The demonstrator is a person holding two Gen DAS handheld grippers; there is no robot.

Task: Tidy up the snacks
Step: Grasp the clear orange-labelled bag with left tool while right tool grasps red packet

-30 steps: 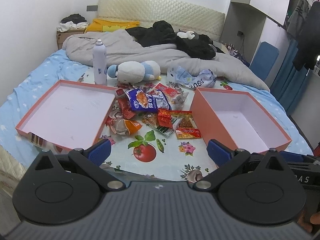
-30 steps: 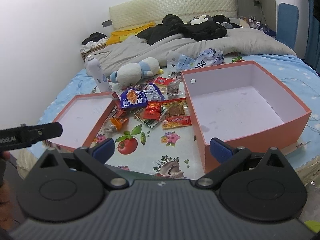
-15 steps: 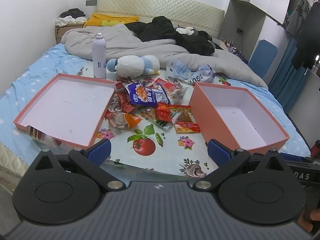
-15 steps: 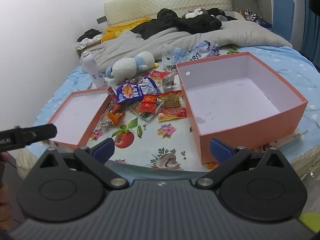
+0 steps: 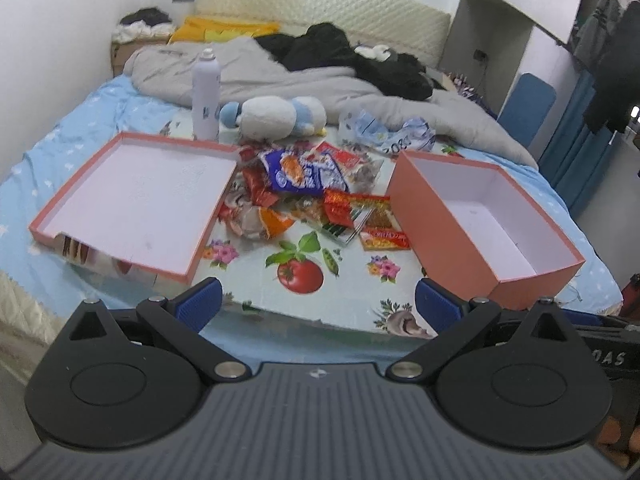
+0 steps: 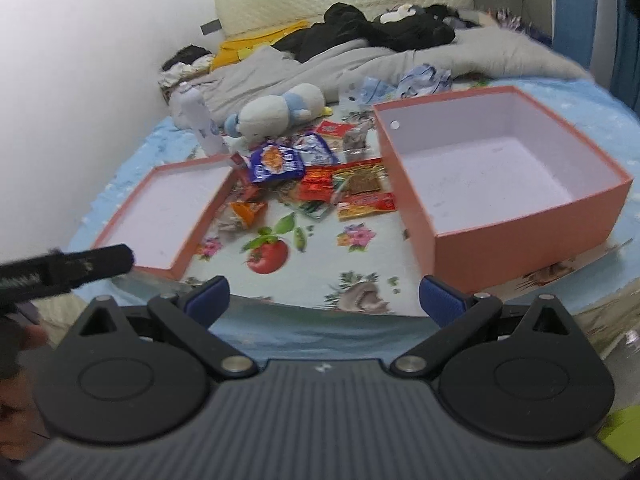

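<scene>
Left wrist view first: the left gripper (image 5: 316, 304) hangs at the near edge of the bed, jaws spread wide with nothing between them. Ahead lies a fruit-print cloth (image 5: 304, 272) spread over the blue bedsheet (image 5: 80, 128), and right in the middle of it sits the snack pile (image 5: 316, 196), a heap of packets between two salmon-pink containers. A blue packet (image 5: 298, 172) tops the heap, a red one (image 5: 338, 208) sits just below it, an orange one (image 5: 274, 222) at the near left. The shallow box lid (image 5: 132, 196) lies to the left, the deep box (image 5: 480, 216) to the right, both showing bare white insides. Behind the snacks, a white spray can (image 5: 206, 94) stands upright beside a plush penguin (image 5: 280, 116) lying on its side, with a crumpled plastic bag (image 5: 388, 132) near the deep box's far corner.

Over to the right wrist view: the right gripper (image 6: 324, 296) is also held wide open, gripping nothing, low and short of the cloth. The deep box (image 6: 520, 240) looms close on its right; the snack pile (image 6: 316, 184) is well ahead. The picture is somewhat blurred.
</scene>
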